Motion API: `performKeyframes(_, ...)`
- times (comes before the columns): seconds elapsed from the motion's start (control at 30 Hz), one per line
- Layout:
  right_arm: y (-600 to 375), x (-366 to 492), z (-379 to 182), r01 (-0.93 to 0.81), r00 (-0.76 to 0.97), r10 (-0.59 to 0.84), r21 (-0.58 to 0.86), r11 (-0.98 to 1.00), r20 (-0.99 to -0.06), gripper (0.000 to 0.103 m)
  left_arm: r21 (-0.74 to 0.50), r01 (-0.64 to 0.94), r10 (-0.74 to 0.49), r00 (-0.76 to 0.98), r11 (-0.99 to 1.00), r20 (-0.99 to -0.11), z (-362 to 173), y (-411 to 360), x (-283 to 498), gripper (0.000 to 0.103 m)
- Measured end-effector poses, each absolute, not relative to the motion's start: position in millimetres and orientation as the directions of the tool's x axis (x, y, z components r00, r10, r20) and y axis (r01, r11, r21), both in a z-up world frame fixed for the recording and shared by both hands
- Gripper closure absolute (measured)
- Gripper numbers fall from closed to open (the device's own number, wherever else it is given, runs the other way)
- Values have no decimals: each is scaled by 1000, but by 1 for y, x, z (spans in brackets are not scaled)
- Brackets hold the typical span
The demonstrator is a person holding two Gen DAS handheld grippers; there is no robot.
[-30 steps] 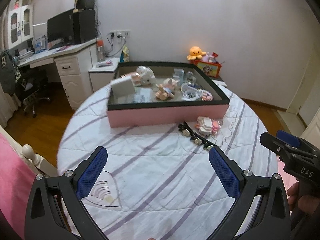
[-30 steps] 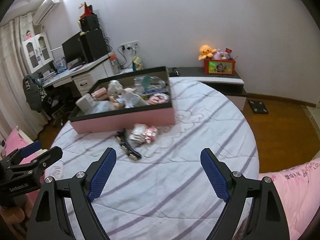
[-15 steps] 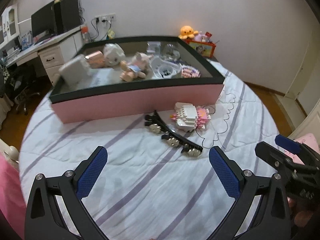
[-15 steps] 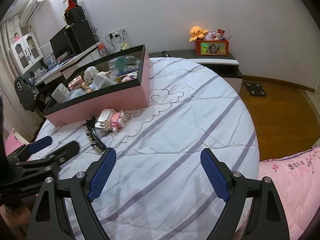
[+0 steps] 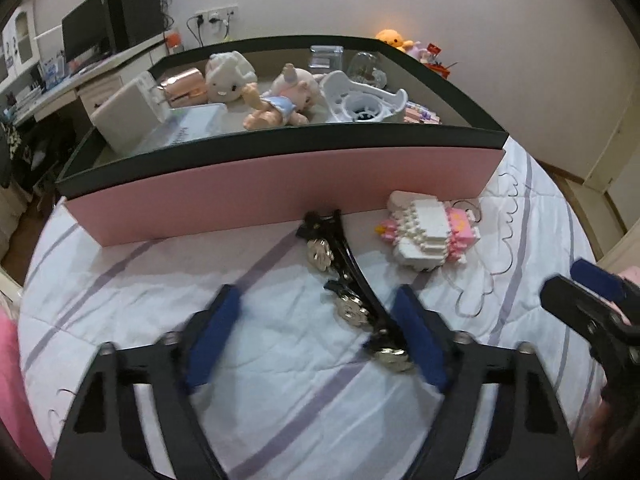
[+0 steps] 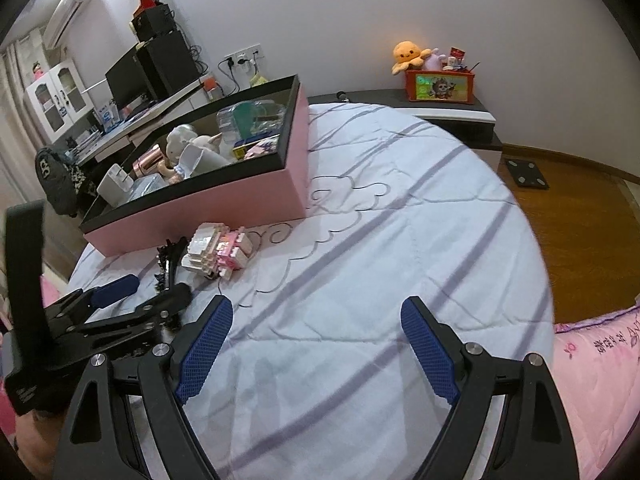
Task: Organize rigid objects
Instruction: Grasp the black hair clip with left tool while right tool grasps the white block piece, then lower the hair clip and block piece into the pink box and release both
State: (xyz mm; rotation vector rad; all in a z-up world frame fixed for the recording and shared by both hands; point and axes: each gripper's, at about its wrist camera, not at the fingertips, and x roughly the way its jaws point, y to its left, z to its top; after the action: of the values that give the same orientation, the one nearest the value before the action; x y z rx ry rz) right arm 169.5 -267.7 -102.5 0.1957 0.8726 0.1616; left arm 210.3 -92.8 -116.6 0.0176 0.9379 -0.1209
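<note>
Two blue pads of the left gripper, half open and just closing with nothing held, should be brought onto the black hair clip lying just ahead by its right pad, below the pink box.

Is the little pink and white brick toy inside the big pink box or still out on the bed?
Out. The brick toy lies on the striped bedspread just outside the box's pink wall.
</note>
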Motion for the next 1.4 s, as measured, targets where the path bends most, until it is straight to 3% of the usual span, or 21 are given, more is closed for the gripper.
performKeyframes(0.07, -261, 174, -104, -73, 627, 228, 235, 969, -745, 15, -40, 123, -105, 589, 992, -801, -115, -85, 206, 45)
performKeyframes(0.23, -248, 183, -103, -88, 622, 235, 232, 969, -747, 15, -20, 165, -114, 587, 986, -801, -115, -86, 213, 41)
performKeyframes(0.3, -245, 186, -102, -88, 622, 233, 229, 969, -747, 15, -10, 178, -115, 591, 984, -798, -116, -89, 217, 44)
performKeyframes(0.33, -244, 186, -102, -89, 623, 232, 228, 970, -747, 15, -21, 186, -129, 591, 982, -796, -116, -88, 218, 50)
performKeyframes(0.37, -243, 187, -101, -88, 625, 230, 225, 970, -746, 15, -35, 190, -143, 591, 981, -794, -114, -87, 218, 69)
performKeyframes(0.4, -241, 189, -101, -87, 624, 228, 223, 971, -747, 15, -56, 194, -162, 589, 979, -791, -114, -84, 218, 80)
performKeyframes(0.43, -240, 191, -102, -85, 622, 225, 221, 972, -750, 15, -76, 194, -178, 587, 978, -790, -113, -81, 218, 84)
performKeyframes(0.7, -213, 212, -106, -125, 605, 243, 211, 969, -758, 15, -77, 191, -180, 613, 979, -770, -105, -59, 198, 84)
performKeyframes(0.83, -188, 223, -118, -156, 591, 201, 133, 979, -781, 17, -72, 157, -157, 633, 985, -758, -98, -38, 196, 84)
performKeyframes(0.93, -182, 221, -117, -162, 607, 168, 86, 983, -776, 43, -82, 137, -152, 642, 987, -752, -95, -24, 194, 84)
performKeyframes(1.4, -185, 185, -58, -240, 654, 287, 168, 956, -700, 43, -127, 149, -195, 696, 981, -691, -63, -2, 189, 84)
